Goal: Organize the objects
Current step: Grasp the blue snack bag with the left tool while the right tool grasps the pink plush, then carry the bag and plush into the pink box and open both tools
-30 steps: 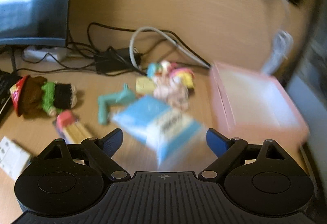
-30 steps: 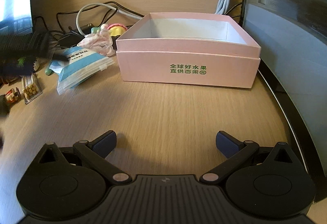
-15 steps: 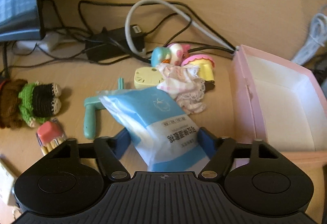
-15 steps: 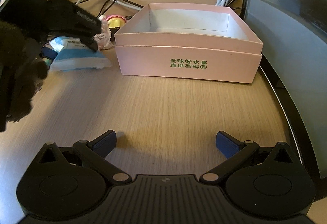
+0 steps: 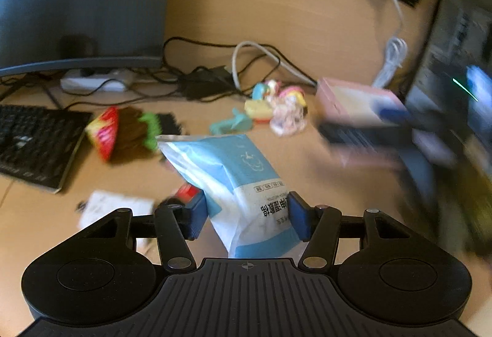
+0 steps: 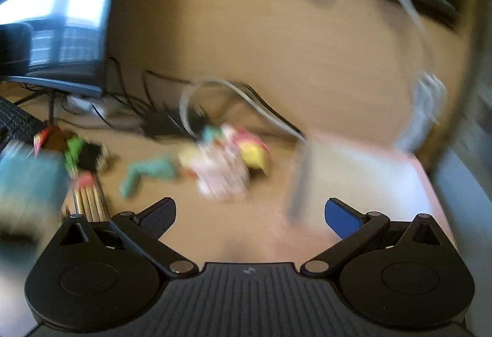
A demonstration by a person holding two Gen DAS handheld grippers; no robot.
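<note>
Blue wipes packet (image 5: 233,183) is sitting between the pads of the left claw (image 5: 246,214), which are closing onto it; it has come up off the worktop (image 5: 292,171) since a second ago, so transfer is likely beginning. Right of the packet, the pink box (image 5: 353,103) is waiting. The right claw (image 6: 249,214) is spread and empty. Beyond the packet, toys (image 5: 276,109) and cables (image 5: 215,69) are cluttering the route.

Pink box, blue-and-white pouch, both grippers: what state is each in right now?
Pink box: lid off, inside looks empty, though blurred.
Blue-and-white pouch: between the left fingers, held off the desk.
Left gripper: closing on the pouch, pads pressing its sides.
Right gripper: open, nothing between its fingers.
</note>
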